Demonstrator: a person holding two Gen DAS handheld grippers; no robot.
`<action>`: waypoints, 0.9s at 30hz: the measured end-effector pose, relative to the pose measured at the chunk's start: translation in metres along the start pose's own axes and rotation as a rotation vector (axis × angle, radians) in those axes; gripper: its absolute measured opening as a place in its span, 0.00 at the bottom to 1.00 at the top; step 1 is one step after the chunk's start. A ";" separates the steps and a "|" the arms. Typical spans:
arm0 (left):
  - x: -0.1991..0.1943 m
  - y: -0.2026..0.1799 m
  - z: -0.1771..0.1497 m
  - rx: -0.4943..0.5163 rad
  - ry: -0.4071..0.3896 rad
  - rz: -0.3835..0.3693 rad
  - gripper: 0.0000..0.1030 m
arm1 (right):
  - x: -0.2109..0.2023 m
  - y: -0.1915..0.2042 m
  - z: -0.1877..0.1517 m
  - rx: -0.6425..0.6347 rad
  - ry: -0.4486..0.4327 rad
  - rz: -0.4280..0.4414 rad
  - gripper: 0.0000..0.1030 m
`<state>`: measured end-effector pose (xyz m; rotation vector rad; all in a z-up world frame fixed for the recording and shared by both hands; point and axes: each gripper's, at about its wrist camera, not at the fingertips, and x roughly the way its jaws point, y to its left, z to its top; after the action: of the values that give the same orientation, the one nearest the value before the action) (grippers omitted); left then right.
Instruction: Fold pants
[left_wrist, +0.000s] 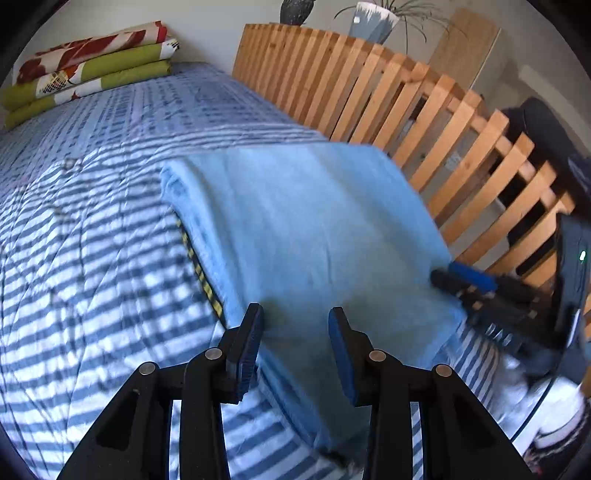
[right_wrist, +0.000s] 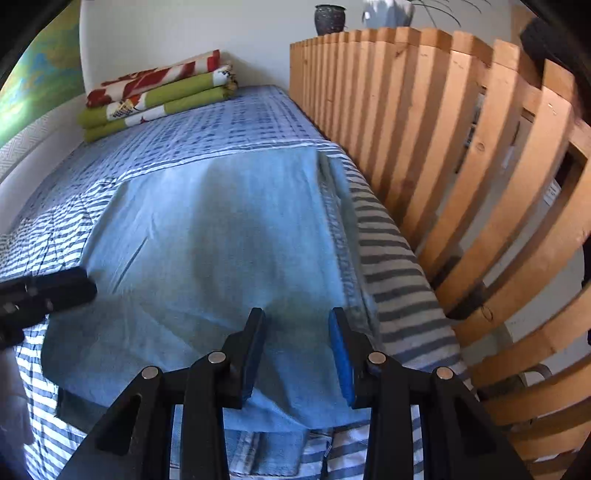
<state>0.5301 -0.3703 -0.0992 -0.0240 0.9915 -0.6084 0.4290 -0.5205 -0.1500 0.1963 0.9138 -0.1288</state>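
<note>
The light blue pants (right_wrist: 221, 240) lay folded flat on the striped bedspread (left_wrist: 92, 240) of the bed, close to the slatted wooden rail (right_wrist: 443, 147) along its far side; a lower layer of the same cloth showed at the near edge beneath the top fold in the right wrist view. The left gripper (left_wrist: 295, 321) pointed steeply down over the near left part of the pants, its jaws standing apart with nothing pinched between them; the cloth lay below the blue pads, and whether the fingertips touched it could not be told. The right gripper (right_wrist: 297, 321) was tilted down in the same manner over the near right part of the pants, beside the seamed edge; its jaws were likewise parted and held no fabric. Each gripper showed in the other's view: the right one (left_wrist: 480, 288) reached in from the right onto the edge of the pants nearest the rail, blurred; the left one (right_wrist: 48, 291) came in from the left at the other edge of the pants. A stack of folded blankets (left_wrist: 88, 62) rested at the far end of the bed.
</note>
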 end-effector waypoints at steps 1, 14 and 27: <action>-0.005 0.002 -0.009 -0.002 0.016 -0.001 0.38 | -0.002 0.002 -0.001 -0.006 0.010 -0.012 0.31; -0.202 -0.018 -0.119 0.041 -0.039 0.025 0.43 | -0.156 0.039 -0.090 0.071 -0.030 0.109 0.31; -0.411 -0.055 -0.285 0.026 -0.186 0.052 0.65 | -0.335 0.127 -0.222 0.004 -0.095 0.204 0.32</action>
<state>0.1167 -0.1437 0.0755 -0.0311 0.8013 -0.5604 0.0792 -0.3378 -0.0010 0.2831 0.7946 0.0488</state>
